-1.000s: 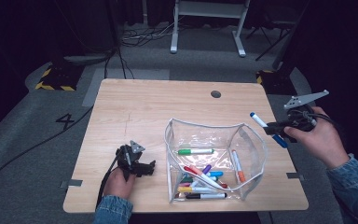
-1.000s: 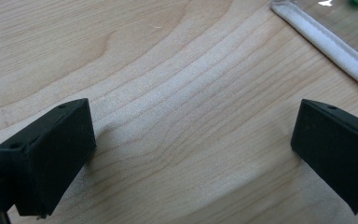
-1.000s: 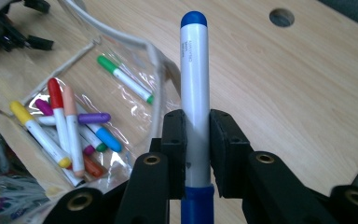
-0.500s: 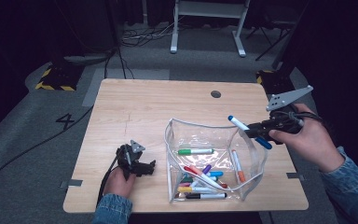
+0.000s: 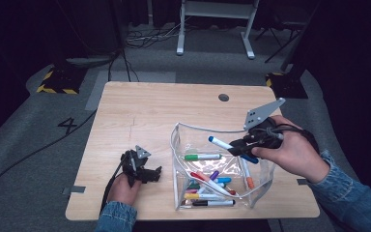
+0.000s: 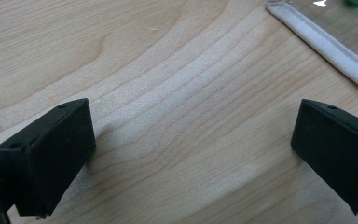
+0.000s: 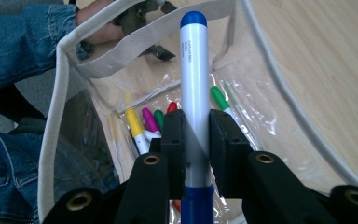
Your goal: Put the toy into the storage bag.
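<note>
- Wooden table (image 5: 149,111): light top, one dark round hole (image 5: 223,97) near the far edge.
- Clear pouch (image 5: 188,137): stands open on the near right part of the table, white fabric trim along its rim. Loose markers (image 5: 207,188) lie in a heap on its floor; a green-capped marker (image 5: 202,156) lies apart from them toward the far side.
- Right gripper (image 5: 244,149): held by the person's right hand (image 5: 290,152) above the pouch's right side, grey plate on top. Jaws clamped on the blue marker (image 7: 194,70) (pads press its barrel from both sides in the right gripper view).
- Left gripper (image 5: 150,173): on the table just left of the pouch, in the person's left hand (image 5: 124,188). Jaws stand wide apart with bare wood between them; the pouch's white trim (image 6: 326,51) lies just beyond.
- Blue marker: white barrel, blue cap, tilted over the pouch's open mouth, capped end toward the left, clear of the markers below.
</note>
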